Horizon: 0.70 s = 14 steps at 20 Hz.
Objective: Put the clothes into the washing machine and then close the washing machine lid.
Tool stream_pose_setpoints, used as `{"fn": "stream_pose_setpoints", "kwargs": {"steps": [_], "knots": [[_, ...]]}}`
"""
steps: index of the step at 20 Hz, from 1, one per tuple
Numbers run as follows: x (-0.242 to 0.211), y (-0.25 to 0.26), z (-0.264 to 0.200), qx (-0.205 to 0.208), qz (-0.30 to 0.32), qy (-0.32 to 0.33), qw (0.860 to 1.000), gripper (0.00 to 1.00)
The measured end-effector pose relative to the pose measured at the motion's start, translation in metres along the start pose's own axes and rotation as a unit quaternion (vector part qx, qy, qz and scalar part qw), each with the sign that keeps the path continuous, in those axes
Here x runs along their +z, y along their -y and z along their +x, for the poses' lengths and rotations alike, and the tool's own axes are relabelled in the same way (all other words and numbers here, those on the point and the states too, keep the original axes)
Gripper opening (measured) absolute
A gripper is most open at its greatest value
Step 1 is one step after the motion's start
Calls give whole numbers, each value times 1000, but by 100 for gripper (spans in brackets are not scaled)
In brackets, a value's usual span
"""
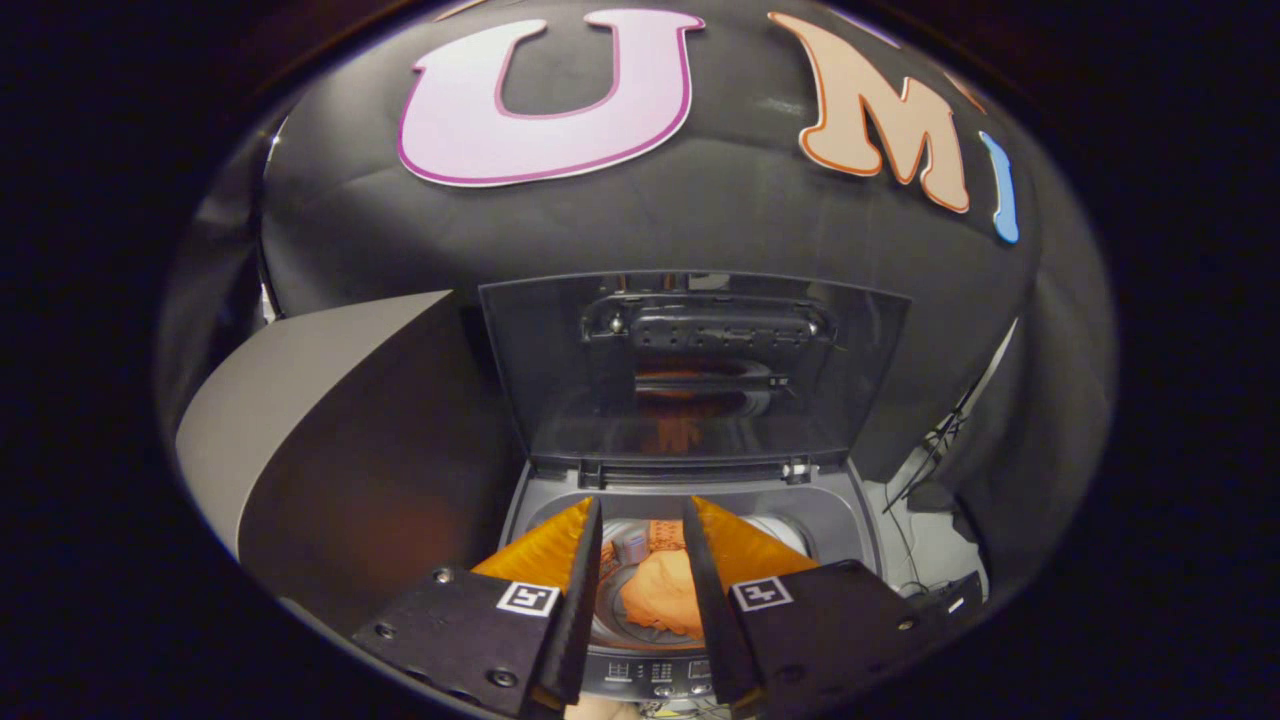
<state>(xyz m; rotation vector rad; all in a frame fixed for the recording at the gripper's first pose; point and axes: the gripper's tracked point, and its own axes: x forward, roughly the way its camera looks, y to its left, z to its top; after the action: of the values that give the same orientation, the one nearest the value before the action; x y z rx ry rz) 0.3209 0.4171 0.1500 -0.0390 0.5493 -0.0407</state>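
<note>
The claw (642, 520) hovers above a grey top-loading washing machine (850, 520), its two fingers pointing forward over the opening. The fingers stand a narrow way apart and grip nothing; the gap between them is free, and through it the drum shows below. A crumpled orange piece of clothing (662, 592) lies inside the round metal drum (610, 610), seen between the fingers and lower than their tips. A small pale object sits in the drum just beside the cloth, too small to tell what it is. The dark translucent lid (690, 370) of the washing machine stands upright beyond the fingers, hinged at the back edge of the opening, with a black handle part (712, 328) near its top and an orange reflection in its panel. A strip of buttons, the control panel (655, 672), runs along the near edge of the machine between the finger bases. A grey curved panel (300, 390) rises to the left of the machine.
</note>
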Motion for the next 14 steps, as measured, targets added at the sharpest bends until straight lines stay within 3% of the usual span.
{"fn": "stream_pose_setpoints", "kwargs": {"steps": [6, 7, 14], "knots": [[5, 3, 0, -6, -8, 11, 1000, 49], [7, 3, 0, -7, -9, 14, 1000, 58], [20, 3, 4, -13, -9, 40, 999, 87]]}}
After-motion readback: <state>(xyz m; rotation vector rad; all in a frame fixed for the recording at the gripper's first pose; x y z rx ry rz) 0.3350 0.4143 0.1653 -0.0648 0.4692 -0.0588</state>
